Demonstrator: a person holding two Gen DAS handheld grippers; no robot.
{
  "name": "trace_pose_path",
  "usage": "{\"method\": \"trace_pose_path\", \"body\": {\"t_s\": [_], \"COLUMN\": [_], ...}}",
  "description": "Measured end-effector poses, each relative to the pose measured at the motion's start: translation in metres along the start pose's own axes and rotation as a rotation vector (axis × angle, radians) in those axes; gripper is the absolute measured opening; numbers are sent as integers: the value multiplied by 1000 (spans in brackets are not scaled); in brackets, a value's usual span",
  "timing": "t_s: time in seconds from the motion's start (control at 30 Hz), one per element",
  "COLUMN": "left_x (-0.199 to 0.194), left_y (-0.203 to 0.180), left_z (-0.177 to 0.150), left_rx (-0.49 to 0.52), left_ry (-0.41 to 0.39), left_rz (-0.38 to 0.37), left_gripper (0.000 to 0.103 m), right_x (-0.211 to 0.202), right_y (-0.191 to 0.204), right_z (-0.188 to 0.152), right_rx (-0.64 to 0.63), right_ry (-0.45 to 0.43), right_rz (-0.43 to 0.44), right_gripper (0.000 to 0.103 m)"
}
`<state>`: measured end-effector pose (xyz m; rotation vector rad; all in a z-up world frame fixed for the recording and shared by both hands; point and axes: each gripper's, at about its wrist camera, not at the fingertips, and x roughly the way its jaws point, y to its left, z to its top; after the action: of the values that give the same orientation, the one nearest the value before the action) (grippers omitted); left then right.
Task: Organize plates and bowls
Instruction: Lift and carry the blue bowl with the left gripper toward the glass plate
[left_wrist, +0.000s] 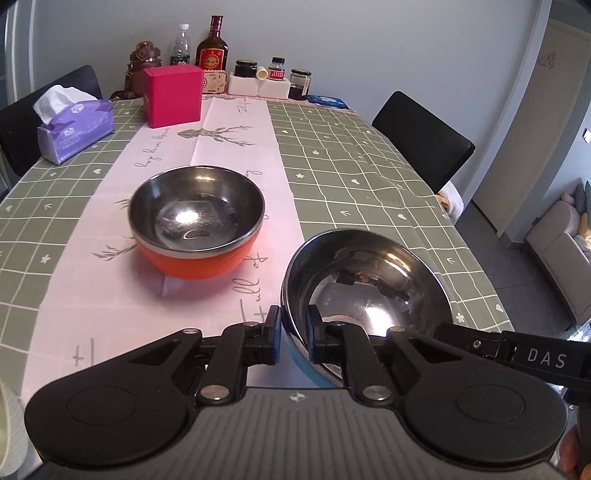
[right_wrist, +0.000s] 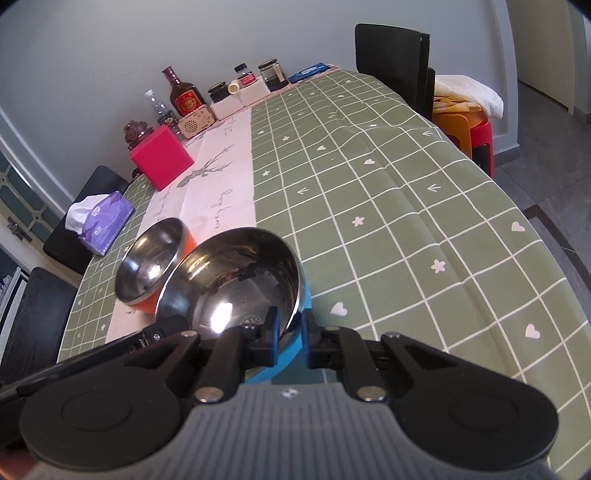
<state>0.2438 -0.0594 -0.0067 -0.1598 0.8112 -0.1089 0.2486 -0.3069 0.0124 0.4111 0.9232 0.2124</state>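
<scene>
1. Left wrist view: the left gripper (left_wrist: 293, 334) sits at the bottom centre of the frame, its jaws nearly closed, pinching the near left rim of the blue bowl (left_wrist: 365, 291). One pad is outside the wall and one inside the steel interior.
2. The blue bowl fills the lower right of centre and is tilted, its mouth turned toward the upper left of the frame. Whether its base touches the tablecloth cannot be told here.
3. The right gripper (left_wrist: 480, 349) enters from the lower right edge as a black bar lettered DAS, reaching the bowl's right rim. Its fingertips are hidden behind the left tool's body.
4. The orange bowl (left_wrist: 197, 221) stands upright in the middle left of the frame on the pink runner (left_wrist: 110, 288), apart from the blue bowl.
5. At the top left are a tissue pack (left_wrist: 75, 127) and a pink box (left_wrist: 173, 94).
6. Right wrist view: the right gripper (right_wrist: 288, 338) at the bottom centre is also nearly shut, clamping the blue bowl's (right_wrist: 236, 277) near right rim, with one pad inside and one outside.
7. The blue bowl lies centre left, tipped toward the orange bowl (right_wrist: 153, 258), overlapping it in the frame. Actual contact cannot be told.
8. The left gripper's arm shows at the lower left, running to the bowl's left rim.
9. The green checked tablecloth (right_wrist: 388, 206) fills the right of the frame.
</scene>
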Motion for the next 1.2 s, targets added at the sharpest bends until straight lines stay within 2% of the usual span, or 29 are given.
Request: {"method": "trace_pose_path", "body": {"t_s": [0.27, 0.43, 0.63, 0.9, 1.07, 1.2], "left_x": [-47, -78, -108, -119, -119, -109], "left_y": [1, -1, 1, -8, -18, -23], "left_z": [-23, -45, -79, -117, -131, -138], "left_rx": [-22, -44, -50, -39, -21, -35], "left_ry": [-9, 23, 58, 123, 149, 194], "left_rz": [-12, -25, -101, -166, -187, -216], "left_gripper": [15, 15, 16, 17, 18, 18], "right_x": [-42, -76, -114, -145, -146, -148], "right_y": [2, 3, -10, -23, -45, -53], "right_z": [-23, -46, -84, -128, -141, -142], "right_rx": [31, 4, -5, -70, -10, 6], "right_ry": [13, -3, -11, -37, 3, -7], "right_rz": [74, 100, 126, 72, 58, 31], "right_gripper": [9, 9, 9, 9, 9, 9]}}
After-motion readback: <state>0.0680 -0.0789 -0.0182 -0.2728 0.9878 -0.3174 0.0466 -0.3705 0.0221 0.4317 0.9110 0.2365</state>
